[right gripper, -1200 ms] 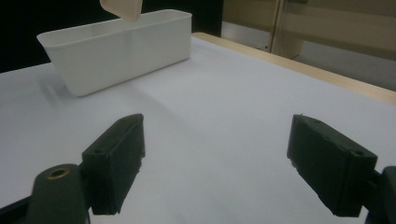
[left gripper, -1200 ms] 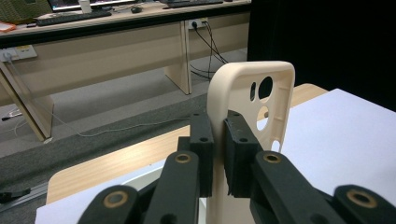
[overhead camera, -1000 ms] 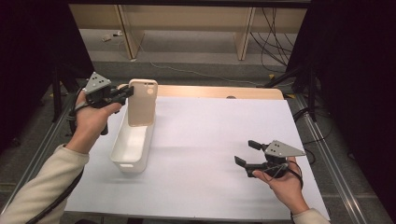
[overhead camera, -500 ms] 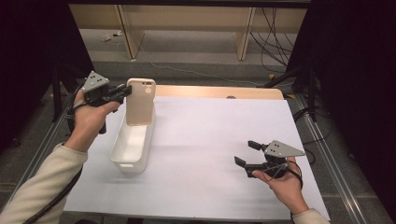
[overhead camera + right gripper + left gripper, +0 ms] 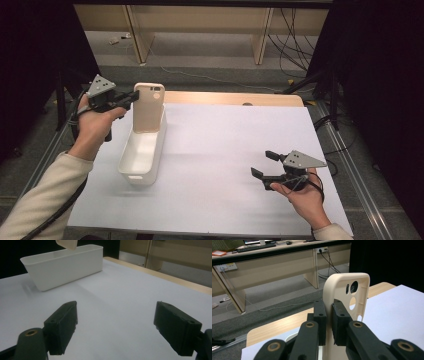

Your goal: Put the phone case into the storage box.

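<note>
My left tongs (image 5: 134, 96) are almost fully closed, with only the thickness of the phone case (image 5: 148, 107) between the pads — they pinch one long edge of the case, one pad on its outer face and one on the inner side. In the left gripper view the pads (image 5: 320, 315) sit about halfway up that edge, below the camera cut-out.

My right tongs (image 5: 264, 170) stand wide open and hold nothing; bare white sheet lies between the pads in the right gripper view, well away from the white bin (image 5: 131, 172).

The case is beige and stands upright, its long axis vertical, camera cut-out end up and its lower end dipping down over the far end of the bin. From the high view its smooth back faces toward me, and I cannot tell whether the bottom edge touches the bin's floor. The bin itself lies on the surface (image 5: 220, 130) with its long axis running away from me — the case rises above its far rim.
</note>
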Demonstrator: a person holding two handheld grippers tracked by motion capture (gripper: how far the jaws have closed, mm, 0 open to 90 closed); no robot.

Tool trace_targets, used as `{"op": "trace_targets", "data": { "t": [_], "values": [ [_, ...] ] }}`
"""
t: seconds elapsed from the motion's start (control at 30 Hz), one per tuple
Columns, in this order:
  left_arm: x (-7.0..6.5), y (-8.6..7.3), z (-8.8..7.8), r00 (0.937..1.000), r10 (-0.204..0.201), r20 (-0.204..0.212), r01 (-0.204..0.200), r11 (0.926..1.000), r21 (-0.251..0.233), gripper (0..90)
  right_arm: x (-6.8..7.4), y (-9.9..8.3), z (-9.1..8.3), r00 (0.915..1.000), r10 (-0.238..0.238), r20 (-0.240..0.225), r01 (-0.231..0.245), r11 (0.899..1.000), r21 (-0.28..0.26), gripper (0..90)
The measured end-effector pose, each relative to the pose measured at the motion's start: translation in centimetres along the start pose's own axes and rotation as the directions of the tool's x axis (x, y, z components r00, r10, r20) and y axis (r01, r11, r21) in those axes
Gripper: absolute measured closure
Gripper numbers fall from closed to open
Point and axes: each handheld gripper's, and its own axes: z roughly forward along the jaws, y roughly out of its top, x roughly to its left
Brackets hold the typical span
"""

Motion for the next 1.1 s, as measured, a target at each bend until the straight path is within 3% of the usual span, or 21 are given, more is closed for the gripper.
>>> {"op": "trace_targets", "data": {
  "t": [0.07, 0.17, 0.2, 0.6, 0.63, 0.7, 1.1],
  "values": [
    [0.08, -0.03, 0.04, 1.0000, 0.000, -0.003, 0.000, 1.0000, -0.004, 83.2, -0.02, -0.04, 0.19, 1.0000, -0.007, 0.001, 0.007, 1.000, -0.024, 20.5],
    [0.19, -0.08, 0.10, 1.0000, -0.001, -0.004, 0.001, 1.0000, -0.004, 83.2, 0.05, 0.07, -0.11, 0.9999, -0.008, 0.012, 0.008, 1.000, 0.015, 20.5],
    [0.22, -0.09, 0.12, 1.0000, 0.000, -0.004, 0.000, 1.0000, -0.005, 83.2, 0.03, 0.01, 0.05, 1.0000, -0.006, 0.001, 0.006, 1.000, -0.004, 20.5],
    [0.45, 0.17, 0.24, 0.9996, 0.020, -0.018, -0.020, 0.9998, -0.003, 83.2, 0.01, 0.03, 0.05, 1.0000, -0.008, 0.000, 0.008, 1.000, -0.004, 20.5],
    [0.48, 0.15, 0.28, 0.9997, 0.019, -0.018, -0.019, 0.9998, -0.004, 83.2, 0.04, -0.02, 0.20, 1.0000, -0.005, -0.002, 0.005, 1.000, -0.024, 20.5],
    [0.56, 0.11, 0.34, 0.9997, 0.018, -0.019, -0.018, 0.9998, -0.002, 83.2, 0.02, 0.02, 0.03, 1.0000, -0.008, 0.002, 0.008, 1.000, -0.003, 20.5],
    [0.85, 0.11, 0.59, 0.9994, 0.023, -0.025, -0.023, 0.9997, -0.001, 83.2, 0.03, -0.04, 0.22, 1.0000, -0.004, -0.003, 0.004, 1.000, -0.024, 20.5]
  ]
}}
